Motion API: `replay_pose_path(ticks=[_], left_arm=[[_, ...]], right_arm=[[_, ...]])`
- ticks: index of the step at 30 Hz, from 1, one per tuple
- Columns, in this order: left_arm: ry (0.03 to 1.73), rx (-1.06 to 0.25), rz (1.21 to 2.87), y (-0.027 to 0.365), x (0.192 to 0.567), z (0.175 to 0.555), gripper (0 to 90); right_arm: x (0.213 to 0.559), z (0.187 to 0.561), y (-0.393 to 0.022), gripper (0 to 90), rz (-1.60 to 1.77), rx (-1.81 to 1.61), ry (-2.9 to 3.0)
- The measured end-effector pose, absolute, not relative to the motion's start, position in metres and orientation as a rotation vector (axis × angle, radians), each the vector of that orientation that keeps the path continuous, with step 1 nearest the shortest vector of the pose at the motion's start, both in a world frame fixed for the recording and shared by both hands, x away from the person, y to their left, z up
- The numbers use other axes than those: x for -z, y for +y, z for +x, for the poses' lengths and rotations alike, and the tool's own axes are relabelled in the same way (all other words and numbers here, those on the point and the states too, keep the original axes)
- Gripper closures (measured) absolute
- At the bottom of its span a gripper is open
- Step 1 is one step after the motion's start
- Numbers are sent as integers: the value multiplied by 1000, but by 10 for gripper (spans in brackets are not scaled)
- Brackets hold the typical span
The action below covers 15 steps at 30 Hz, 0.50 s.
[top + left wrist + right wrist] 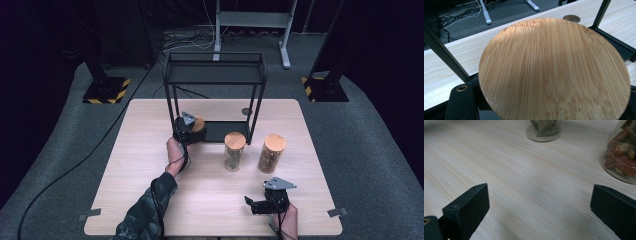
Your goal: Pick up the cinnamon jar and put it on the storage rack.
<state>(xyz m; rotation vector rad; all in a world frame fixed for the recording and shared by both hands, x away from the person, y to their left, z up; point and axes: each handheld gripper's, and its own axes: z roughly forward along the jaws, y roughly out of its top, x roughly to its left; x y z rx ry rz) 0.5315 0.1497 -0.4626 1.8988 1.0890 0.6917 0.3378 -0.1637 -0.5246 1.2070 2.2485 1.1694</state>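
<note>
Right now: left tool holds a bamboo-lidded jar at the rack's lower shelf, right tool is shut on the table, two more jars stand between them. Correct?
One error: the right tool is open, jaws wide apart over bare table, as the right gripper view shows. The rest stands: the left tool holds the jar at the rack, with two jars between.

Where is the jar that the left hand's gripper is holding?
In the high view the held jar is at the left end of the black rack's bottom shelf, gripped by the left gripper, left of the two jars standing on the table.
</note>
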Motion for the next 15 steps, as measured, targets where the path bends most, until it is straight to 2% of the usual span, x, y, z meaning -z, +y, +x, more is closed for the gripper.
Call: replay_pose_path(ticks=[15], left_arm=[[1099,-695,1900,147,462,539,255]], right_arm=[[525,338,-164,17,1204,-1170,2251]])
